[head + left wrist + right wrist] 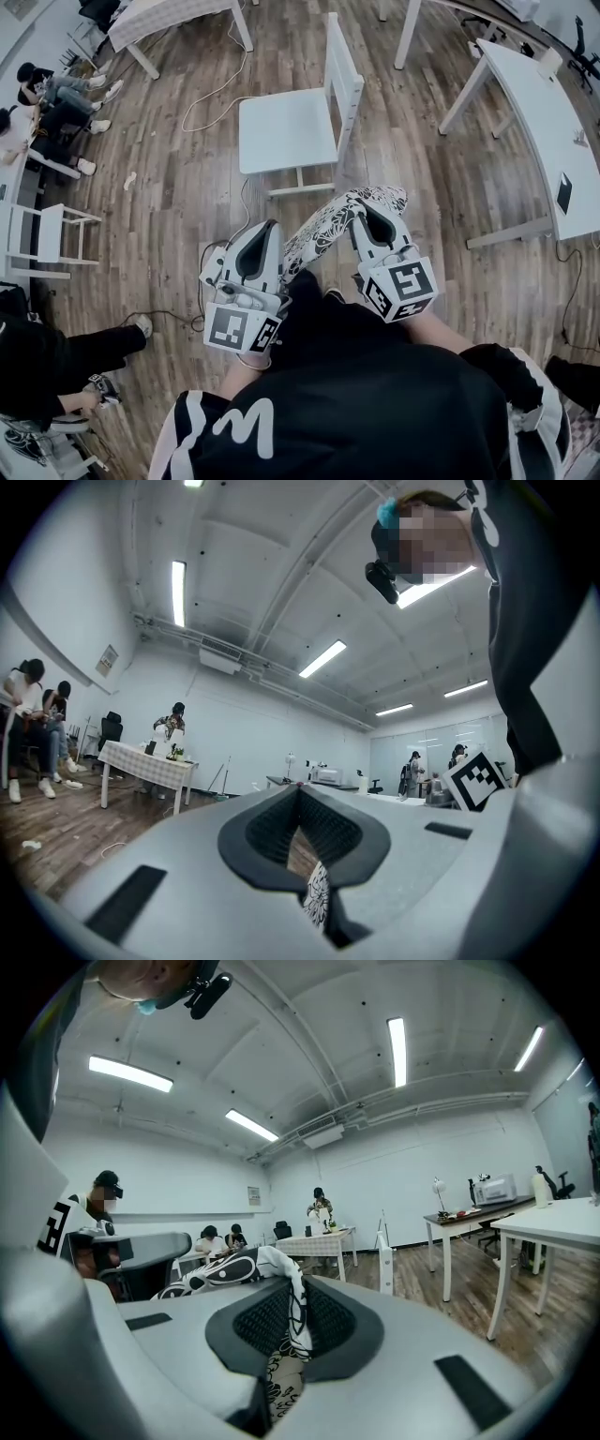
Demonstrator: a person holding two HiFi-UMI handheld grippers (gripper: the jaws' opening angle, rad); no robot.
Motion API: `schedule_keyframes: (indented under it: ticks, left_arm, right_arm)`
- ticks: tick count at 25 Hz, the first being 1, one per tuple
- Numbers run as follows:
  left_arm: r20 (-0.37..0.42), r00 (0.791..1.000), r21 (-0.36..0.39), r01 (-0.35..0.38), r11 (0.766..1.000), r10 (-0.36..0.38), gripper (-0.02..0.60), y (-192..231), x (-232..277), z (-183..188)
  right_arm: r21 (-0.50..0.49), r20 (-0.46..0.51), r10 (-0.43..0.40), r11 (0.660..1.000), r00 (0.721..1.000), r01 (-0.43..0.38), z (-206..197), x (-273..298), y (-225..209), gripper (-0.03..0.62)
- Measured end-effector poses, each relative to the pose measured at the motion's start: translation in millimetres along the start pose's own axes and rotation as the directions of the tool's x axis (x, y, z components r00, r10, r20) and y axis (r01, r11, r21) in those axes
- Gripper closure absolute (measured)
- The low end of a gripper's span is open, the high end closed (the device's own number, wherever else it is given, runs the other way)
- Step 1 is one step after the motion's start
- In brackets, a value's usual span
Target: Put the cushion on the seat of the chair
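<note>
A white wooden chair [286, 129] stands on the floor ahead of me, its seat bare and its backrest [343, 70] on the right side. I hold a black-and-white patterned cushion [330, 227] in the air just in front of the chair, stretched between both grippers. The left gripper [272, 230] is shut on the cushion's near left edge; a strip of the fabric [316, 899] shows between its jaws. The right gripper [362, 208] is shut on the right end, and the cushion [289, 1309] bulges out over its jaws in the right gripper view.
White tables [551, 117] stand to the right. A cloth-covered table [159, 17] is at the far left, with a cable [217, 92] trailing over the wooden floor. Seated people [58, 94] and a small white chair [52, 234] are at the left.
</note>
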State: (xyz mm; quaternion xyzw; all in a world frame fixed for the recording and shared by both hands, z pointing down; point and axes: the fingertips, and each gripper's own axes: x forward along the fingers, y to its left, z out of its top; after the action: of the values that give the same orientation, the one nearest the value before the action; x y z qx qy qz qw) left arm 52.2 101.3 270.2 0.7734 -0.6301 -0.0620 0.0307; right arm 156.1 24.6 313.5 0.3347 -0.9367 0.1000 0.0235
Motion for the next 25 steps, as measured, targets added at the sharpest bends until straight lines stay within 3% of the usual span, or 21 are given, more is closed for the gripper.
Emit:
schedule_keyframes:
  ticks: [12,25]
  left_arm:
    - [0.025,0.999,-0.014,-0.025,1.0,0.025,0.578,52.0,23.1,2.8]
    - [0.001,1.0,-0.014,-0.002,1.0,0.002,0.578,140.5,93.9,5.3]
  right_arm:
    - [-0.024,-0.005,0.016,1.0,1.0,-0.016,7.5,52.8,1.1,0.562]
    - [-0.022,-0.035,0.004,1.0,0.999,-0.005,9.7,158.2,-12.9,0.562]
